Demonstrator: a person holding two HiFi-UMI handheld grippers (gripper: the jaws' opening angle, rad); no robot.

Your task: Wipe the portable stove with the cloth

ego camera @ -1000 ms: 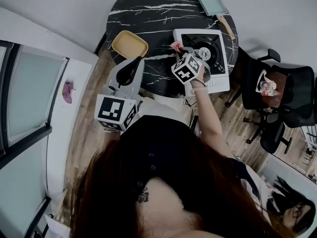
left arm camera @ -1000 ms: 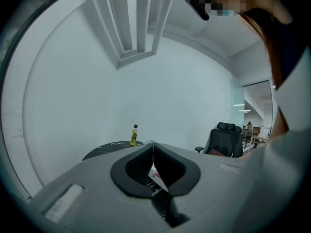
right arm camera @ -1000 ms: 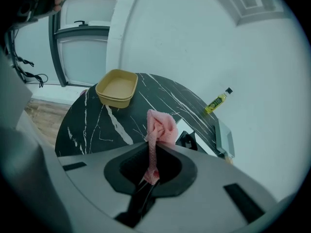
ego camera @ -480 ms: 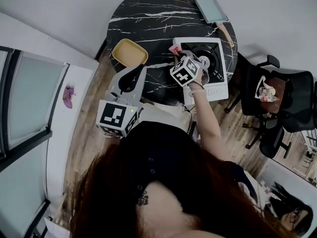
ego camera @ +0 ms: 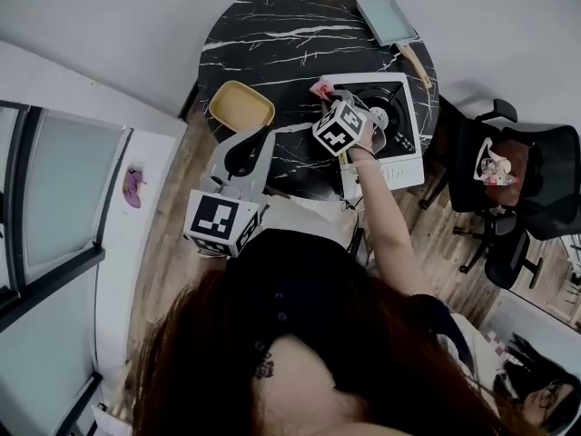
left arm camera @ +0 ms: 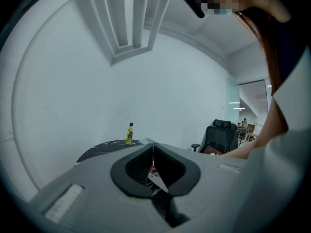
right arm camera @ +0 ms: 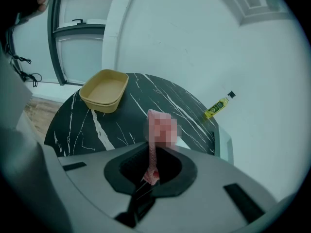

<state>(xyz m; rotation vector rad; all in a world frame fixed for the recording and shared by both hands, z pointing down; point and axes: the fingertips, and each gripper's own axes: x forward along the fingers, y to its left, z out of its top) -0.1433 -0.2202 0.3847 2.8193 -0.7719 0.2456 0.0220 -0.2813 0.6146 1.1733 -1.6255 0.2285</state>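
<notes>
Right gripper (right arm camera: 153, 154): jaws closed on a pink cloth (right arm camera: 151, 165), with a wad protruding past the tips, presumably to serve as the wiping pad. In the head view the cloth sits at the upper-left corner of the white portable stove (ego camera: 401, 153), upper centre-right of frame, on the black marble table (ego camera: 263, 34). Left gripper (left arm camera: 153, 147): jaws together, empty, at the table's lower-left edge, apparently idle.

White portable stove (ego camera: 399, 107), black burner top, flat on table (ego camera: 272, 34), pink cloth (ego camera: 320, 89) bunched at stove's far-left corner
</notes>
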